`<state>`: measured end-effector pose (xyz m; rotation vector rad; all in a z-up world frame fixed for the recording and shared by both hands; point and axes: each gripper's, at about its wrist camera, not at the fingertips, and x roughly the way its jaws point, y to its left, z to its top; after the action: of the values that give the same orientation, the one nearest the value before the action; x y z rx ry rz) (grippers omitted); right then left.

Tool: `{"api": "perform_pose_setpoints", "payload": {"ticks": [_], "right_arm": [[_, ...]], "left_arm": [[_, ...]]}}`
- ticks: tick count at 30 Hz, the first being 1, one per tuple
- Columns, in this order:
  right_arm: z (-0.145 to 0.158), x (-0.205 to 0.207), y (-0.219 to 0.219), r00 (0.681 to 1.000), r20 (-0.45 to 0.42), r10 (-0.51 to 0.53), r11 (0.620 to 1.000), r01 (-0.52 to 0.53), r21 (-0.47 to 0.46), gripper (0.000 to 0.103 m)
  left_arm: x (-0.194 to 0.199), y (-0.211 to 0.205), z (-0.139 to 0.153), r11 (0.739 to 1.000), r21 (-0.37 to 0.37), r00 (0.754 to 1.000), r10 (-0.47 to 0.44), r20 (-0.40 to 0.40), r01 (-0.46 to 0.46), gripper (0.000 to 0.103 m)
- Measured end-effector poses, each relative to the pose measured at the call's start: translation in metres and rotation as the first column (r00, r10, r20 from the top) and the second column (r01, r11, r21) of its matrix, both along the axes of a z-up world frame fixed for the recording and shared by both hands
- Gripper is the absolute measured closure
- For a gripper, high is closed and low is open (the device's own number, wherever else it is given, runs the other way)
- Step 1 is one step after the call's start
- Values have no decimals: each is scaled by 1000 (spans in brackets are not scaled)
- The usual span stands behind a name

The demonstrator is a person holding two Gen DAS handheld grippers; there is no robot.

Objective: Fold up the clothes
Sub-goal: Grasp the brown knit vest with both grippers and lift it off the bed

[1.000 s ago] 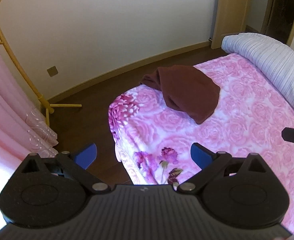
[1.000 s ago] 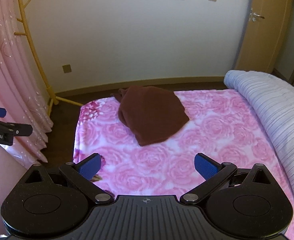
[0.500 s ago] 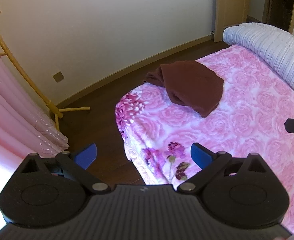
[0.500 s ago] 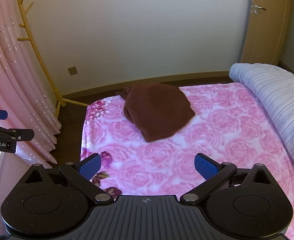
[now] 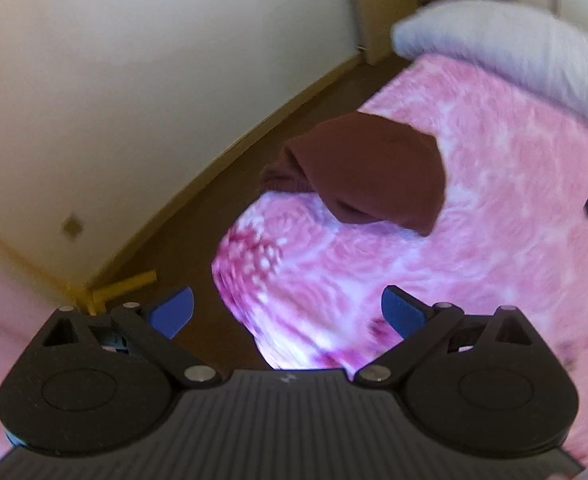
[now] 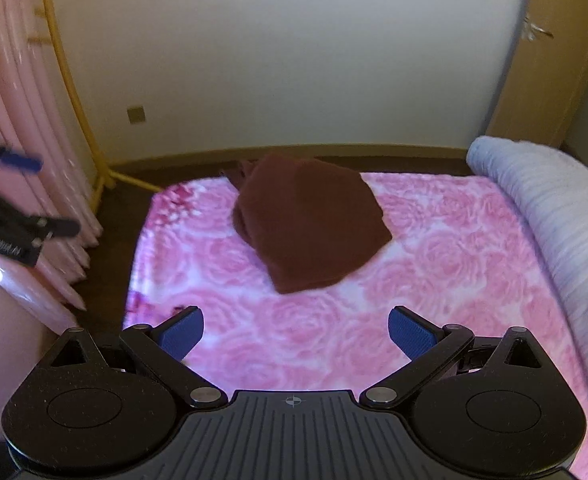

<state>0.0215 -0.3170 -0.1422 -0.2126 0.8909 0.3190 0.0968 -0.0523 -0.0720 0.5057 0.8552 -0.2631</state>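
A dark brown garment (image 5: pixel 370 176) lies in a rough folded heap near the far corner of the bed (image 5: pixel 494 184), on a pink rose-print cover. It also shows in the right wrist view (image 6: pixel 310 220). My left gripper (image 5: pixel 287 312) is open and empty, above the bed's near corner and short of the garment. My right gripper (image 6: pixel 296 330) is open and empty over the cover (image 6: pixel 434 264), in front of the garment. The left gripper shows at the left edge of the right wrist view (image 6: pixel 17 200).
A rolled white-grey duvet (image 6: pixel 546 200) lies along the bed's right side. Pink curtains (image 6: pixel 25 128) and a yellow wooden coat stand (image 6: pixel 73 92) stand left of the bed. Dark floor (image 5: pixel 197 240) runs along a white wall. A wooden door (image 6: pixel 554 60) is at the right.
Both grippers have moved toward the brown garment, which looks larger and nearer in both views. The left view is blurred by motion. Both grippers stay open.
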Motion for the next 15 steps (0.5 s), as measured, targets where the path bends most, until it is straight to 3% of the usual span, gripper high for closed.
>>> {"api": "perform_pose_setpoints", "payload": {"ticks": [3, 5, 7, 8, 12, 15], "right_arm": [[-28, 31, 14, 1000, -27, 11, 998, -13, -59, 2], [-49, 57, 25, 998, -52, 23, 996, -27, -88, 11], [-72, 84, 36, 997, -69, 47, 989, -56, -135, 23], [-84, 96, 42, 995, -76, 58, 986, -69, -151, 25], [-136, 144, 68, 990, -108, 94, 977, -113, -181, 25], [-175, 170, 87, 982, -132, 131, 963, -158, -219, 25]], "left_arm": [[44, -5, -36, 981, 80, 983, -179, 30, 176, 10], [73, -9, -64, 940, 140, 946, -321, 46, 312, 18], [101, -12, -92, 877, 195, 889, -456, 48, 439, 23], [115, -14, -106, 843, 217, 857, -513, 46, 493, 23], [167, -17, -160, 683, 290, 706, -707, 33, 670, 23], [194, -21, -187, 574, 312, 598, -801, 24, 757, 23]]}}
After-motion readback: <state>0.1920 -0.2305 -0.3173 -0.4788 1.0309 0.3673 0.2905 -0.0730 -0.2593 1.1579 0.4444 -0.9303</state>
